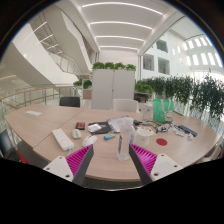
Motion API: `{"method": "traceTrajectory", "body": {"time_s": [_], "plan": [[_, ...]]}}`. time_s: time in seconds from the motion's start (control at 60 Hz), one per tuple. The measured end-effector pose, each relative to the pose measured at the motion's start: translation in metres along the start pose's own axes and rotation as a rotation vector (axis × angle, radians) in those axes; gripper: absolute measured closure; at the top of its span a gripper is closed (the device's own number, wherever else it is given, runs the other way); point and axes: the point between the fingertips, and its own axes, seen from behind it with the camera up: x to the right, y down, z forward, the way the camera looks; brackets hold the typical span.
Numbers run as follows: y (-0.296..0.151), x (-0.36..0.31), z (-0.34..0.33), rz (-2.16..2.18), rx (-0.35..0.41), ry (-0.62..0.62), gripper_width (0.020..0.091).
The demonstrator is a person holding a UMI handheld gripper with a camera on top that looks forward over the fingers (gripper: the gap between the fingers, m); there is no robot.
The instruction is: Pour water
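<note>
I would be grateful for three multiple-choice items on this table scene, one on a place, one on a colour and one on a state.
1. Where is the clear bottle?
A. between the claw's fingers
B. beside the green cup
C. on a chair

2. What colour is the cup at the table's far side?
A. red
B. green
C. blue

3. How is the claw?
A. shut on the bottle
B. open
C. shut on nothing

Answers: 1 A, it stands between the pink pads; 2 B, it is plainly green; 3 B, a gap shows either side of the bottle.
</note>
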Motion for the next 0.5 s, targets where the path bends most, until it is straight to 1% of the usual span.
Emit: {"method": "traceTrajectory", "body": {"time_s": [0.067, 0.167, 0.267, 0.417, 0.45, 0.467, 0.483, 0.5], "plan": [[0.017, 0.02, 0.039, 0.007, 0.019, 0.017, 0.0276], [0.035, 0.037, 0.096, 0.043, 0.033, 0.008, 0.0276], [0.042, 0.059, 0.148, 0.054, 0.041, 0.022, 0.0281], [0.043, 0.069, 0.209, 0.086, 0.056, 0.0, 0.0282], [0.045, 0.068, 0.22, 0.086, 0.054, -0.016, 0.0315], [0.047, 0.065, 0.224, 0.083, 0.046, -0.033, 0.0358], [0.05, 0.062, 0.229, 0.08, 0.033, -0.049, 0.0452], [0.054, 0.059, 0.233, 0.078, 0.014, -0.068, 0.0595]]}}
